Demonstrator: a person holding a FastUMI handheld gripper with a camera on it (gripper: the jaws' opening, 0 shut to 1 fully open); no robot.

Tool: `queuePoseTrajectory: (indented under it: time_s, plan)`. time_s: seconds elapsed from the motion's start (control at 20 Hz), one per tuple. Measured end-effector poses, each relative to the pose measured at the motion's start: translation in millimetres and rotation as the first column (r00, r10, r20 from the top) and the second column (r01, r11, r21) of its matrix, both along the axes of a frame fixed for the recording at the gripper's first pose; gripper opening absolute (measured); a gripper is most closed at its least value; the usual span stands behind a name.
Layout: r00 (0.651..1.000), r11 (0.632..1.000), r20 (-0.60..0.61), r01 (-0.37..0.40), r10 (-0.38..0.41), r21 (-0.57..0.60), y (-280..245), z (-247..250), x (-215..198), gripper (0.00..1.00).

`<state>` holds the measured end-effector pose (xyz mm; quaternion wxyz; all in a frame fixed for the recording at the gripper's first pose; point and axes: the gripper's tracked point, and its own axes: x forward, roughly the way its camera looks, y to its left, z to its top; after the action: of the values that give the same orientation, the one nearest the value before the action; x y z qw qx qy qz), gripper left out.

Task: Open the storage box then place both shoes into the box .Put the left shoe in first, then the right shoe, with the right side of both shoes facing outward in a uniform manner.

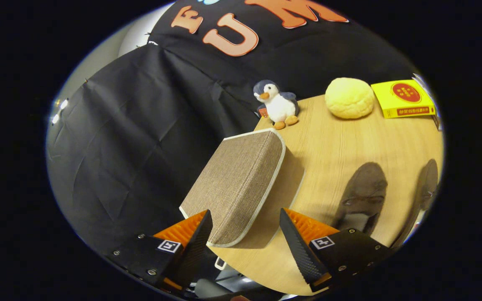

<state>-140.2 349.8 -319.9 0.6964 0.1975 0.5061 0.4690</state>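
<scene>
Gripper [245, 238] fingers spread apart, gripping nothing. Brown woven-fabric storage box with pale piping [239, 186] just ahead, between fingers, at edge of light wooden table [337, 142]. Two dark brown shoes [362, 192] [427, 184] beside box, beyond right finger. Plush penguin [278, 104] near far table edge.

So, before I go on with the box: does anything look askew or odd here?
The storage box sits at the table corner, lid shut, overhanging the edge slightly. The open gripper is at its near end. Both shoes lie flat. Nothing spilled.
</scene>
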Motion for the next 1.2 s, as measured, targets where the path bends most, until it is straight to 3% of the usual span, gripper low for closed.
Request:
queuePoseTrajectory:
  time_s: [0.45, 0.7, 1.05, 1.2]
  plan:
    - [0.97, 0.998, -0.241, 0.024, -0.009, 0.061, 31, -27, -14, 0.94]
    - [0.931, 0.991, -0.363, 0.079, -0.035, 0.107, 46, -33, -19, 0.93]
    - [0.885, 0.982, -0.459, 0.144, -0.073, 0.122, 44, -25, -15, 0.69]
    - [0.889, 0.977, -0.443, 0.184, -0.117, 0.112, 33, -14, -5, 0.64]
